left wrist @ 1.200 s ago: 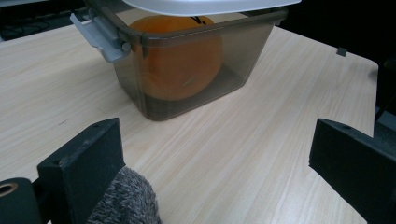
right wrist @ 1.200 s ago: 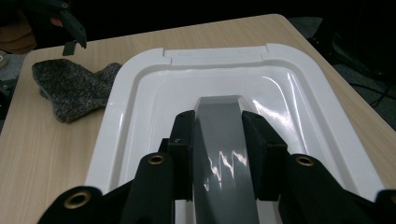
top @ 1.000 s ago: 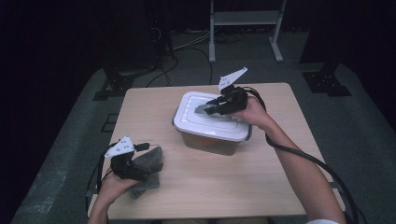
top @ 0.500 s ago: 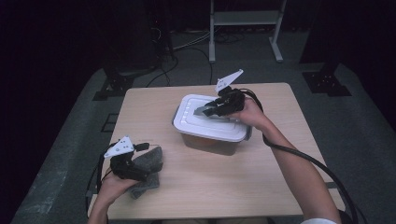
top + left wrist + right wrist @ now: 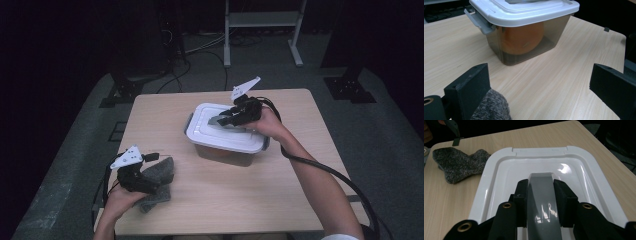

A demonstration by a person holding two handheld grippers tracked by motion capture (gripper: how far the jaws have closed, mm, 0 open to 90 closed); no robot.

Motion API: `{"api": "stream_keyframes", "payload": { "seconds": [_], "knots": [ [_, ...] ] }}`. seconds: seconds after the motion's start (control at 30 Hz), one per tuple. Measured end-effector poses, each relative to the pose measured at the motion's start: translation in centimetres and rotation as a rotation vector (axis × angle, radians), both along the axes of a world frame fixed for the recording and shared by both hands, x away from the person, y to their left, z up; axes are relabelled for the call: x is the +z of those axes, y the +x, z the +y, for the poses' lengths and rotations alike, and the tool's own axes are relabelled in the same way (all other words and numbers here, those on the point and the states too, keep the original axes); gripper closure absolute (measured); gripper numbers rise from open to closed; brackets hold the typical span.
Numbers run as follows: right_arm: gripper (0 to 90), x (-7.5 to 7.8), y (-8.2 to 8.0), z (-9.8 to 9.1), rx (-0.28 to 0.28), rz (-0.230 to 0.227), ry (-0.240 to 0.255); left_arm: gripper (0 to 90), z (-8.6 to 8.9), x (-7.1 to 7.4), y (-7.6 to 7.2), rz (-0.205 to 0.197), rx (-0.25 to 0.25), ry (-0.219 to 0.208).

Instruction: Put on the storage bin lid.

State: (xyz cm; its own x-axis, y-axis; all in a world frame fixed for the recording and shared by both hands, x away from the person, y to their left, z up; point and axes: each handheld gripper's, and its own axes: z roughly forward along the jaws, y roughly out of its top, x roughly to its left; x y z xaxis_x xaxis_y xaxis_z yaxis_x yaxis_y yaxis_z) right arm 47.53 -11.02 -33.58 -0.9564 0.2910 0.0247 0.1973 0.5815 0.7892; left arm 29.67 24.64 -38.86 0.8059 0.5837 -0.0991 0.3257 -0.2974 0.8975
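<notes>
Right tongs (image 5: 541,202) clamped on grey handle (image 5: 543,202) atop white lid (image 5: 225,132), mid-counter (image 5: 300,200). Left tongs (image 5: 541,85) gaping wide, near-left, beside grey cloth (image 5: 157,182).

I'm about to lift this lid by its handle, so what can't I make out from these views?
- Orange thing in the container: left gripper view, blurred by the tinted wall.
- Far latch: high view, hidden behind the right gripper and hand.
- Handle base: right gripper view, covered by the jaws.
- Grey sock: high view, partly under the left gripper.
</notes>
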Motion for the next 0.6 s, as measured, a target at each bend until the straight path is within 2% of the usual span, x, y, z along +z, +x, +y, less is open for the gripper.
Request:
{"api": "stream_keyframes", "payload": {
  "seconds": [0.23, 0.53, 0.6],
  "knots": [
    [54.5, 0.5, -0.2, -0.6, -0.011, 0.010, 0.046, 2.4, -0.1, 0.0, 0.2, -0.001, -0.002, -0.001],
    [45.4, 1.9, -1.7, -2.2, -0.019, -0.009, 0.057, 2.4, -0.4, 0.1, 0.2, -0.004, -0.011, 0.007],
    [41.8, 2.1, -2.2, -2.6, -0.025, -0.010, 0.060, 2.4, -0.4, 0.2, 0.1, -0.007, -0.010, -0.002]
  ]
}}
